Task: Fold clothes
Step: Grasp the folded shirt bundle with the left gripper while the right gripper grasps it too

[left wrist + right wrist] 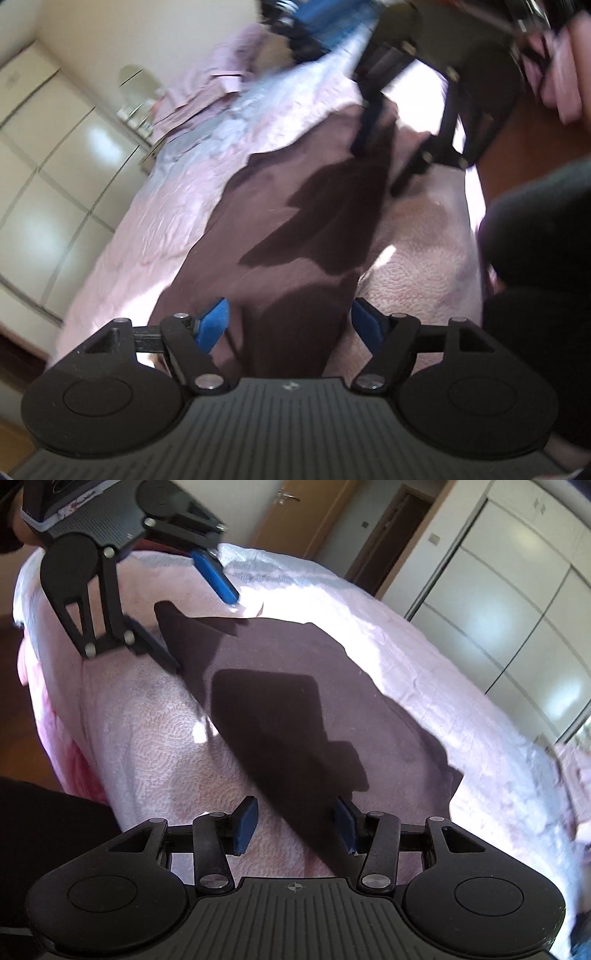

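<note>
A dark brown-purple garment (295, 221) lies spread flat on a pink bedspread (155, 221); it also shows in the right wrist view (295, 709). My left gripper (290, 325) is open and empty, hovering over the garment's near end. My right gripper (295, 825) is open and empty over the garment's edge at the bed's side. The right gripper also shows in the left wrist view (373, 170), above the garment's far end. The left gripper shows in the right wrist view (201, 627), jaws wide, near the garment's far corner.
White wardrobe doors (44, 177) stand beside the bed, also in the right wrist view (517, 609). A pink garment (207, 92) lies at the bed's far end. A wooden door (295, 513) is behind. Wooden floor (532, 140) runs beside the bed. The person's dark-clad body (543, 277) is at the right.
</note>
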{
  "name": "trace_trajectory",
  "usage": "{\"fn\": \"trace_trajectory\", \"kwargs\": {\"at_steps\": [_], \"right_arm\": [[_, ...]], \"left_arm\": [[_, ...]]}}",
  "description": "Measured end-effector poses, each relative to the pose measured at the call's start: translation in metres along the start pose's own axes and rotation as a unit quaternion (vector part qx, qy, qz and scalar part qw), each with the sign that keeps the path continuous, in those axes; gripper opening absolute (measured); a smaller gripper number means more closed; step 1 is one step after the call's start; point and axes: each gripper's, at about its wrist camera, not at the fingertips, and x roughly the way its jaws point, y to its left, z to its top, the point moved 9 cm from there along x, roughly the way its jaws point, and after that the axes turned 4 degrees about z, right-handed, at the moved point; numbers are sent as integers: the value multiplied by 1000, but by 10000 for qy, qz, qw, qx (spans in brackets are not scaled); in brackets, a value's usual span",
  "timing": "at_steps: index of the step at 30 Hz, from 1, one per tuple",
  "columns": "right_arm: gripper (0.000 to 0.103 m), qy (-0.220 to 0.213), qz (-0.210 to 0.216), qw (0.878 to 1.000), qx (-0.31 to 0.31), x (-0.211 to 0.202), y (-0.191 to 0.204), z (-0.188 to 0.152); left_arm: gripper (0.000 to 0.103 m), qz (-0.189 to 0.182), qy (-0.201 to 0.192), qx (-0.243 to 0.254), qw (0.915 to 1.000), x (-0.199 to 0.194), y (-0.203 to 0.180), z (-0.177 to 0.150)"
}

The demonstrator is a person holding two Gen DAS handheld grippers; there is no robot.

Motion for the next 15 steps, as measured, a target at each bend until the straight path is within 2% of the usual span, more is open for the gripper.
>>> {"fn": "trace_trajectory", "kwargs": {"at_steps": [2,6,8,9,11,15], "right_arm": [[48,75,-234,9988,-425,10,1,1],[47,353,-478,9912,-1180,26,3,-2],[25,283,-490,9922,-1111,20,-2,1],[18,223,-537,9929,-1036,16,-6,3],[16,99,-588,9947,-833,6,-10,6],[17,-31,-558,9969,-549,-2,-13,3]], "left_arm": [[70,141,53,520,9985,16,-10,4],[71,254,127,1122,9933,32,-18,6],[70,420,224,1453,9882,38,-19,3],[69,492,305,1562,9860,41,-18,1],[58,463,463,1564,9855,48,-12,-4],[46,205,518,1567,9861,59,-13,-9]]}}
